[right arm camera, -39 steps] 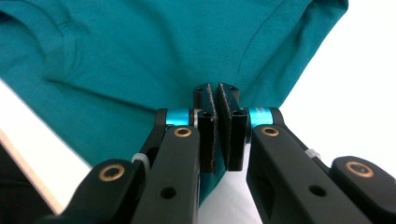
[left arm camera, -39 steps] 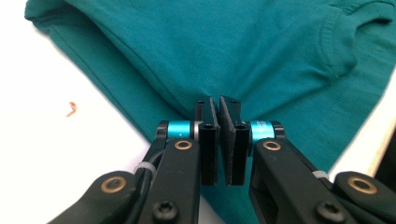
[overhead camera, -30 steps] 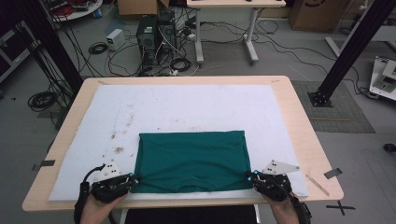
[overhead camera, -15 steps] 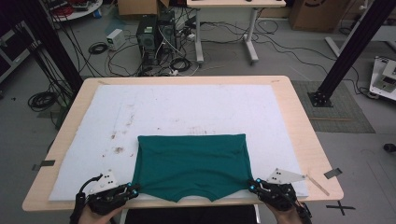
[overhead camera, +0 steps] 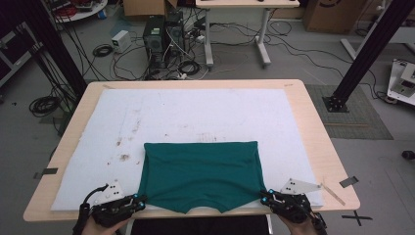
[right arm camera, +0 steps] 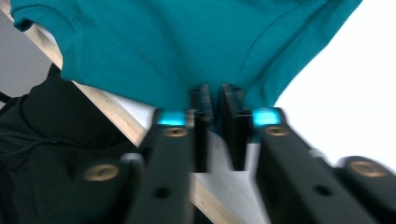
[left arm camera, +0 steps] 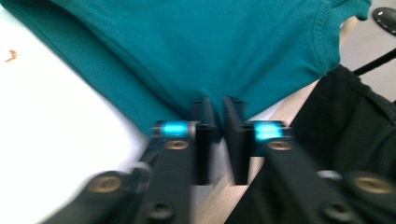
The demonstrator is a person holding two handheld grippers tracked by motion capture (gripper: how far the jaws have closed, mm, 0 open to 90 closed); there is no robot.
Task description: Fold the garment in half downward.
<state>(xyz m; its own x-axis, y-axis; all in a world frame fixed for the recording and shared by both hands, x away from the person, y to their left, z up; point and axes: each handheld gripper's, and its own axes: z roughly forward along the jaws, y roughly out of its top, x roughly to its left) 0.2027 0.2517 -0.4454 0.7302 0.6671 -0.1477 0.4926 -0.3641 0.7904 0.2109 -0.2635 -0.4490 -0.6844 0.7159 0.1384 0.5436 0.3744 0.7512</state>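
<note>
The green cloth (overhead camera: 200, 174) lies flat on the white mat (overhead camera: 195, 117), its near corners between the jaws. The left gripper (overhead camera: 140, 200) and the right gripper (overhead camera: 264, 196) have just been opening; a narrow gap separates each pair of jaws.

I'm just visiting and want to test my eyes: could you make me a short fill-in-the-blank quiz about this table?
1. The folded shirt on the table is dark ____ in colour.
2. The shirt lies on a ____ mat that covers the wooden table.
3. The left claw and the right claw each sit at a ____ corner of the shirt.

Missing words: green; white; near
</note>
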